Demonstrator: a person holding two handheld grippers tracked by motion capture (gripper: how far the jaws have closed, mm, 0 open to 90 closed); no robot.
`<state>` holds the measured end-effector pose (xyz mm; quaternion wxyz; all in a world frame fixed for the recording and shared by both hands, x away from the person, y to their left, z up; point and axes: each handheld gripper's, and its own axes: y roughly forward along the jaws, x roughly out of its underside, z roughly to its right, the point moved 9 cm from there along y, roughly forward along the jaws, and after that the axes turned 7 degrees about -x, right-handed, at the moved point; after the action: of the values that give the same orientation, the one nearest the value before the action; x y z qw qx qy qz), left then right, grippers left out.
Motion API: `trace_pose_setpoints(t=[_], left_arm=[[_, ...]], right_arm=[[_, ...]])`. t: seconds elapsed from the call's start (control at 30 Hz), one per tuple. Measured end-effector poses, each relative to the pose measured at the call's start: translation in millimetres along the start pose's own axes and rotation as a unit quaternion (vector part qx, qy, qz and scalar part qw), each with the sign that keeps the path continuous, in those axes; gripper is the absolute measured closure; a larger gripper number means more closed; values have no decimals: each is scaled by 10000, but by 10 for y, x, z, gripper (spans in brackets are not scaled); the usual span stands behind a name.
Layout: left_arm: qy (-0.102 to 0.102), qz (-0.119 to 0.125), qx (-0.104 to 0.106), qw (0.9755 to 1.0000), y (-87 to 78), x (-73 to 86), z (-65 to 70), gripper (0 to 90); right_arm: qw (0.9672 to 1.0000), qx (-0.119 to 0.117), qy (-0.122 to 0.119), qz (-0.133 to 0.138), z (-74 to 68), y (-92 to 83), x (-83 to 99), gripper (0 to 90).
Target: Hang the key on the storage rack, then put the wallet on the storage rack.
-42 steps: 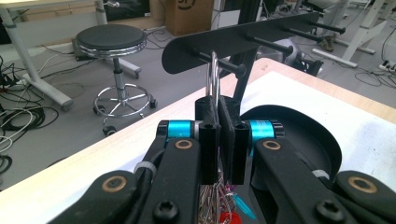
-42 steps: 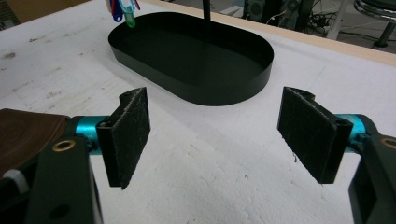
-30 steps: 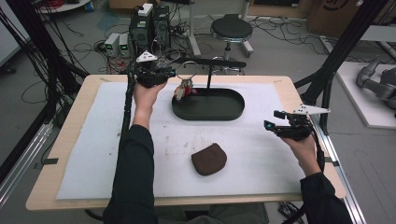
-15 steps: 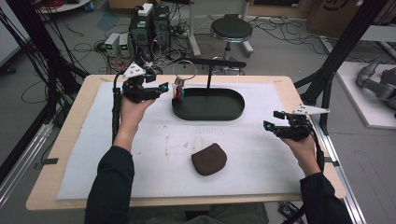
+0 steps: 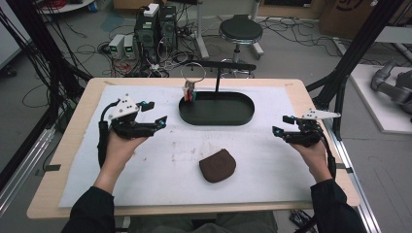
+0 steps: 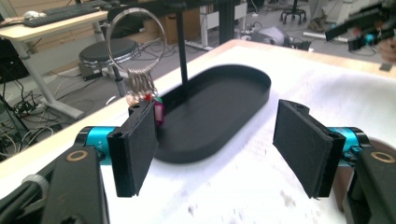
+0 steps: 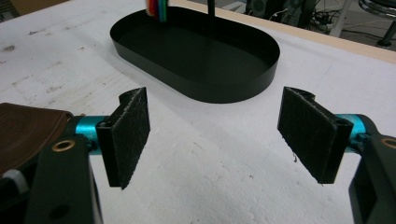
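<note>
The key ring (image 5: 193, 73) hangs from the rod of the black stand, with its coloured tags (image 5: 189, 92) dangling at the left end of the oval black tray (image 5: 217, 108). The left gripper (image 5: 155, 112) sits over the white mat (image 5: 145, 165), left of the tray and apart from it; its jaws have just been opening, stand wide and hold nothing. The right gripper (image 5: 281, 124) rests near the mat's right edge, jaws wide and empty, with the brown pouch (image 5: 217, 165) lying between the two hands nearer the person.

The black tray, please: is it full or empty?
Empty: the tray shows a bare black floor; the key ring hangs at its end.
</note>
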<state>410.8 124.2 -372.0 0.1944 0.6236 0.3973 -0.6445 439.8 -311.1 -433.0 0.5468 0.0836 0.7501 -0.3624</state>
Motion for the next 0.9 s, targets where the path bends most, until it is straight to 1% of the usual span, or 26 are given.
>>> trace_pose_setpoints(t=[0.17, 0.23, 0.33, 0.47, 0.6, 0.8, 0.9], left_arm=[[-195, -31, -59, 9998, -103, 253, -24, 274], [-214, -77, -89, 9997, -136, 342, -26, 271], [-250, -87, -99, 9996, -166, 420, -26, 269], [-284, -87, -116, 9995, -184, 478, -28, 261], [-307, -134, -110, 9994, -160, 522, -32, 259], [-298, -149, -71, 9994, -118, 530, -11, 259], [-268, -147, -93, 9995, -113, 531, -27, 259]], right_arm=[[10000, -13, 12, -38, -20, 5, 7, 258], [10000, -14, -14, -41, -24, 8, 17, 258], [10000, -19, -13, -46, -28, 18, 30, 258], [10000, -25, -48, -83, -41, 34, 47, 258], [10000, -22, -41, -70, -45, 30, 52, 258], [10000, -4, -38, -48, -36, 17, 53, 258], [10000, -10, -46, -44, -45, 13, 53, 258]])
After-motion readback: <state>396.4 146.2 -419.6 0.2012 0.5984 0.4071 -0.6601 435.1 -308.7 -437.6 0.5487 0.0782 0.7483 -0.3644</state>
